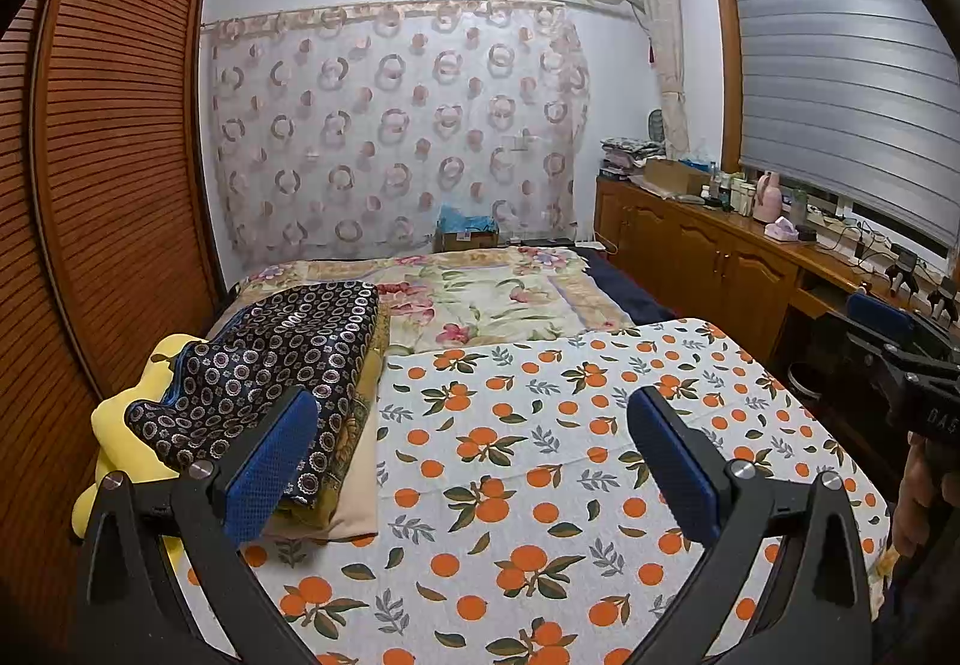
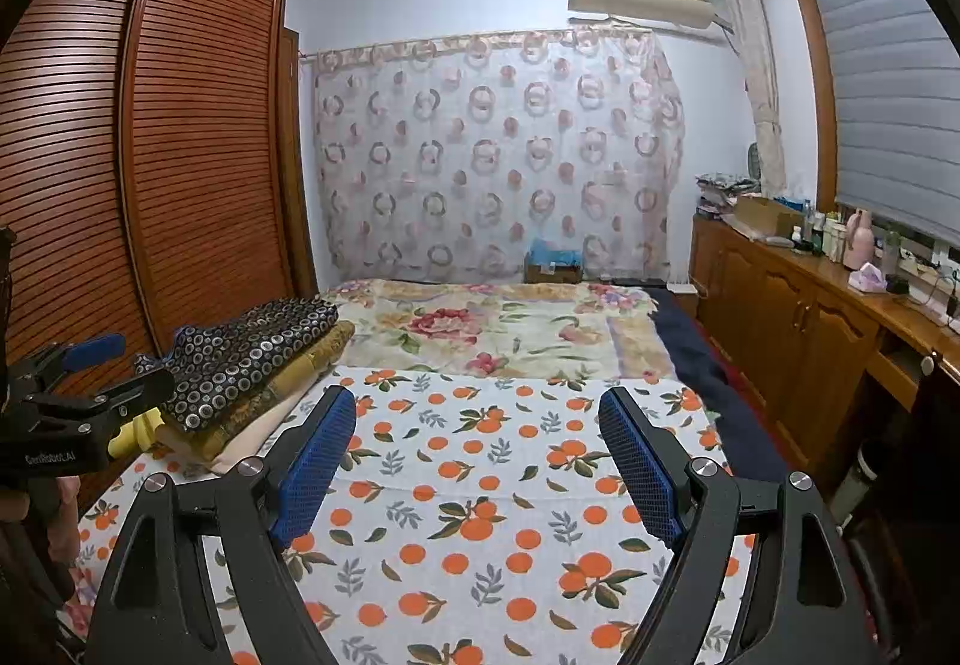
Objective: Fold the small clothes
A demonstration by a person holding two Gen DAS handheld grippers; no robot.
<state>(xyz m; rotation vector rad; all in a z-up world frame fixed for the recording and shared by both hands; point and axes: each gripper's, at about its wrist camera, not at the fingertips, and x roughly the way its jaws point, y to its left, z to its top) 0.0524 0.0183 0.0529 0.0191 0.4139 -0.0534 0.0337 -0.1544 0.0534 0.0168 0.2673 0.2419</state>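
A bedroom bed carries a flat white orange-printed cloth; folded patterned clothes are stacked at its left edge. Left gripper and right gripper hover spread wide, empty. The fabric looks light and limp, best pinched at corners.

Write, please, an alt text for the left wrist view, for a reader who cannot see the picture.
The open left gripper, holding nothing, hovers over an orange-print cloth spread flat on a bed. A stack of folded fabrics, a dark ring-patterned piece on top, lies at the left. The right gripper shows at the right edge, before wooden cabinets.
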